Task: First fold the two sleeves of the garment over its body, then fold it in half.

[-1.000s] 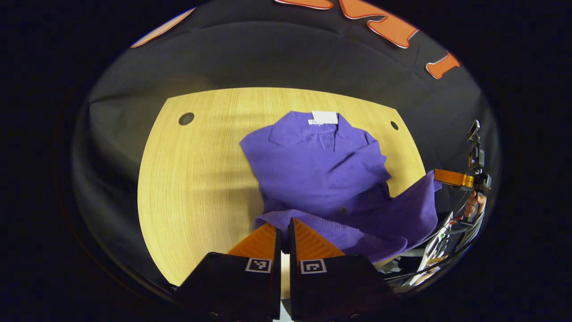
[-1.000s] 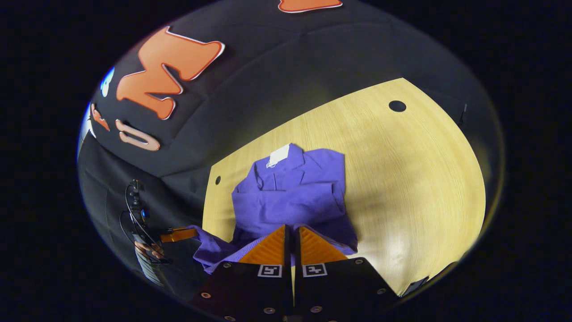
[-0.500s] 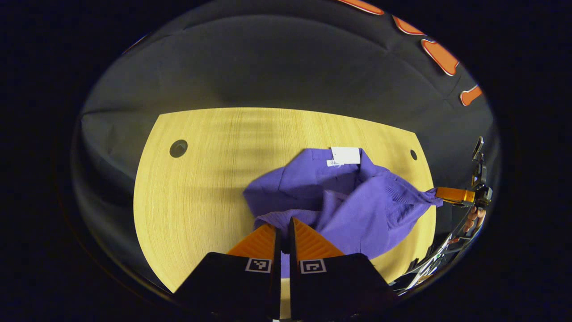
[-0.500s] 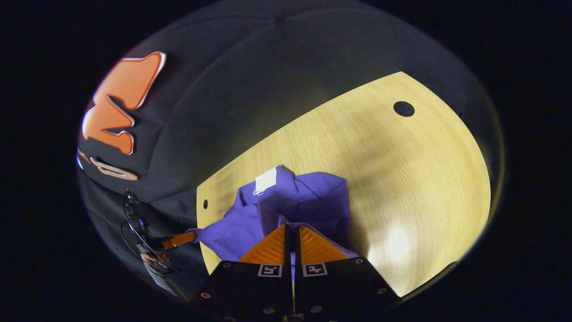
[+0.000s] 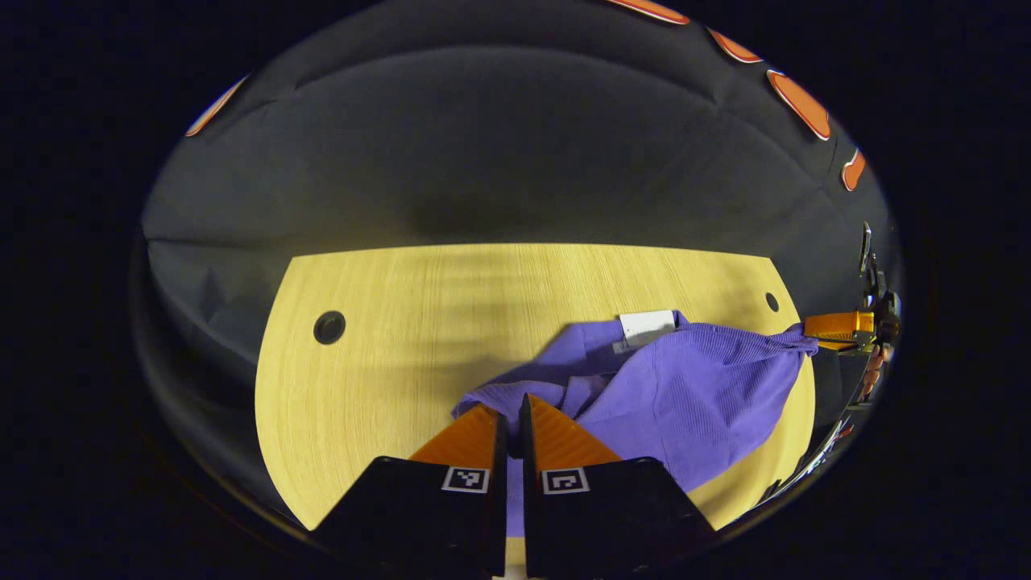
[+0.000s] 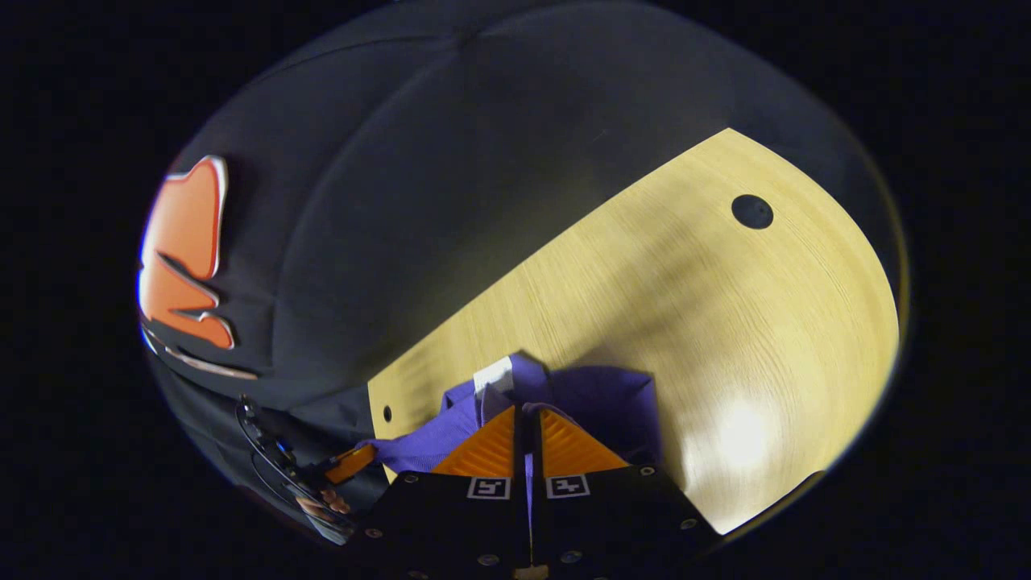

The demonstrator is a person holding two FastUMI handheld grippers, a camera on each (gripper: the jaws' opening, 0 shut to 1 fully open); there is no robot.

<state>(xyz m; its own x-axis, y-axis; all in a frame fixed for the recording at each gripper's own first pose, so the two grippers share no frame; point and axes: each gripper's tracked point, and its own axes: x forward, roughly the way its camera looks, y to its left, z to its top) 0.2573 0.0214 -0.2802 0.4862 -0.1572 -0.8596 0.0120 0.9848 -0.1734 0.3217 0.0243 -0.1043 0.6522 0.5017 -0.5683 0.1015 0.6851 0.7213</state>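
Wood table (image 5: 387,338) under purple garment (image 5: 693,395), hem lifted, pinched in both left gripper (image 5: 509,407) and right gripper (image 6: 527,419).

Both views look down, close, onto the table (image 5: 378,338).

Both grippers, the left gripper (image 5: 509,407) and right gripper (image 6: 527,419), carry the purple garment's (image 5: 693,395) lifted hem farther across its body, now reaching the white label (image 5: 647,325) at the collar.
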